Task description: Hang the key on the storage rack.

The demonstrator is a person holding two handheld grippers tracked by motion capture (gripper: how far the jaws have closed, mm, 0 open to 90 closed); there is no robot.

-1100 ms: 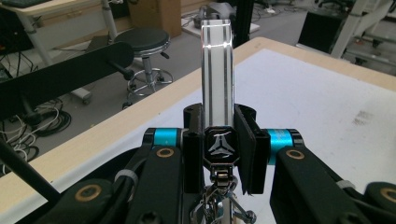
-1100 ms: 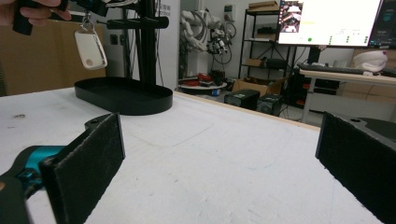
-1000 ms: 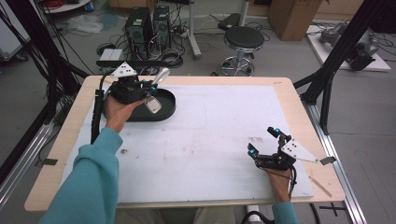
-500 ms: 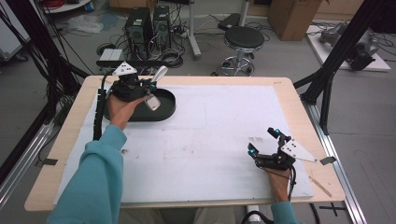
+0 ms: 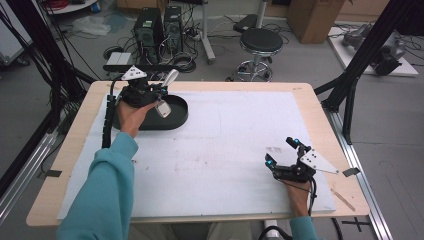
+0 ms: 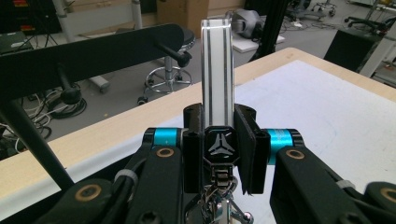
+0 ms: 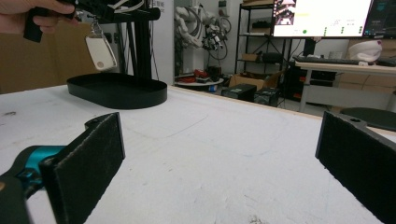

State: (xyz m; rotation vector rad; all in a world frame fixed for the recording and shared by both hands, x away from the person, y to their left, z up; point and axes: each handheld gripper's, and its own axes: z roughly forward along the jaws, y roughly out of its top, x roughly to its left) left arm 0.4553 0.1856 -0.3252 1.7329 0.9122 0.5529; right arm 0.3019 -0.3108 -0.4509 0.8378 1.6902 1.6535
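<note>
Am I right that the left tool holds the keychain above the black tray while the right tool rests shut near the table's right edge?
Not quite: the right tool is open, not shut. The right gripper view shows its two pads standing wide apart with nothing between them. The rest holds: the left tool is clamped on the keychain, whose white tag hangs above the black tray.

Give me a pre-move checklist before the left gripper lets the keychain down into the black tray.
1. Left gripper clamped on the keychain: ok.
2. White fob hanging free above the black tray: ok.
3. Fob clear of the tray's rim: cannot tell.
4. Tray lying flat on the white mat: ok.
5. Right gripper open and far from the tray: ok.
6. Tray free of other things: cannot tell, the hand hides part of it.
</note>
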